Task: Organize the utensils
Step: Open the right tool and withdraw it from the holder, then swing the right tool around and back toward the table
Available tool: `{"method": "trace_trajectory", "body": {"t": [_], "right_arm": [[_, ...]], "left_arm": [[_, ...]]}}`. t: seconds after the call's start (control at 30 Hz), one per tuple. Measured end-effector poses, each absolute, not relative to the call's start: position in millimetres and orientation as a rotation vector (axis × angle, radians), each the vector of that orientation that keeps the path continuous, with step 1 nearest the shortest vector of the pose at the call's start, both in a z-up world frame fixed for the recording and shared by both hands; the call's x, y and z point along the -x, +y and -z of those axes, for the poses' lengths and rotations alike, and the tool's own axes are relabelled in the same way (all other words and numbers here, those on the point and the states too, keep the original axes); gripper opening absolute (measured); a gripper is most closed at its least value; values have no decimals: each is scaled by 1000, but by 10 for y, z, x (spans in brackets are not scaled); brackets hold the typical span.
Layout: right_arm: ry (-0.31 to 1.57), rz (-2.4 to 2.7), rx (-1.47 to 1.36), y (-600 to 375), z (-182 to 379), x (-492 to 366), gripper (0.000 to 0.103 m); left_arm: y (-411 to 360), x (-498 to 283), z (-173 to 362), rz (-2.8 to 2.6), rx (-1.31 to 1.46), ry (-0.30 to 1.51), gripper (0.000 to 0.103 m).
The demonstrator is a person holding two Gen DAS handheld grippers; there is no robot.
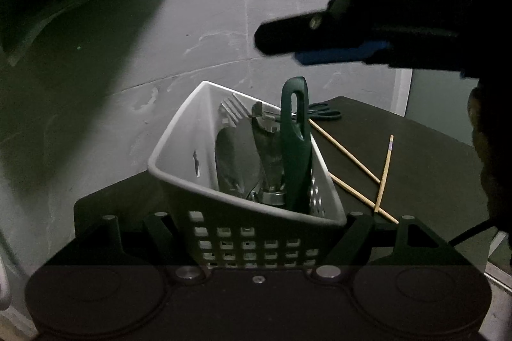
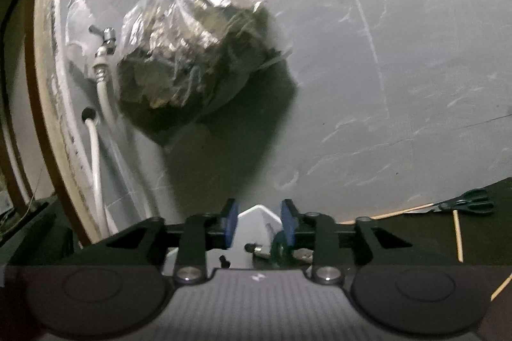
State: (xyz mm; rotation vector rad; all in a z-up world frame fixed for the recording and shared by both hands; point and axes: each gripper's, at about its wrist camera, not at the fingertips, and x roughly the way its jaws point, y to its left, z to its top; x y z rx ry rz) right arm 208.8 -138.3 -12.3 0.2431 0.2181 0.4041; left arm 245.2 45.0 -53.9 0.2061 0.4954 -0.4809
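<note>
A white perforated utensil basket [image 1: 243,232] sits tilted between the fingers of my left gripper [image 1: 256,222], which is shut on its sides. Inside stand a fork [image 1: 232,109], a spoon [image 1: 235,161], a metal tool and a dark green handled utensil [image 1: 296,149] that sticks up highest. My right gripper [image 1: 288,48] hovers just above that handle. In the right wrist view my right gripper [image 2: 260,222] is open. The basket's white corner [image 2: 256,213] shows in the gap, and the green handle [image 2: 280,246] lies below the right pad, apart from it.
The dark table [image 1: 416,149] holds loose wooden chopsticks [image 1: 345,155] and dark green scissors [image 1: 323,112] to the right of the basket. A plastic bag with foil [image 2: 198,43] hangs on the grey tiled wall, with a tap [image 2: 105,43] and white hoses to its left.
</note>
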Motion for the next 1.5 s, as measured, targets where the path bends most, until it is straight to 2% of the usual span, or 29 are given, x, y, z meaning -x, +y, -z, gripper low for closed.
{"method": "trace_trajectory", "body": {"t": [0.1,0.17,0.27,0.37,0.53,0.67,0.9,1.23,1.5], "right_arm": [[199,-370,-262,-1465,43,-2047,57],[210,-364,-277,-1541,-12,-2032,72],[251,-326,-269,-1626,-107,-2029,86],[296,-202,-230,-1682,-203,-2019,93],[389,-49,-250,-1825,-214,-2045,98],[474,56,-286,-1944,-133,-2067,99],[499,92,-361,-2085,-19,-1994,103],[413,-4,-504,-2139,-73,-1928,103],[142,-86,-676,-2282,-395,-1685,103]], "left_arm": [[462,-2487,539,492,-206,494,77],[474,-2507,542,498,-204,494,77],[495,-2538,549,508,-194,497,77],[521,-2575,560,516,-183,504,78],[553,-2600,573,536,-184,508,78],[553,-2629,571,550,-198,511,78],[539,-2688,556,565,-211,512,78],[587,-2685,579,583,-210,504,78],[606,-2690,590,592,-204,501,78]]}}
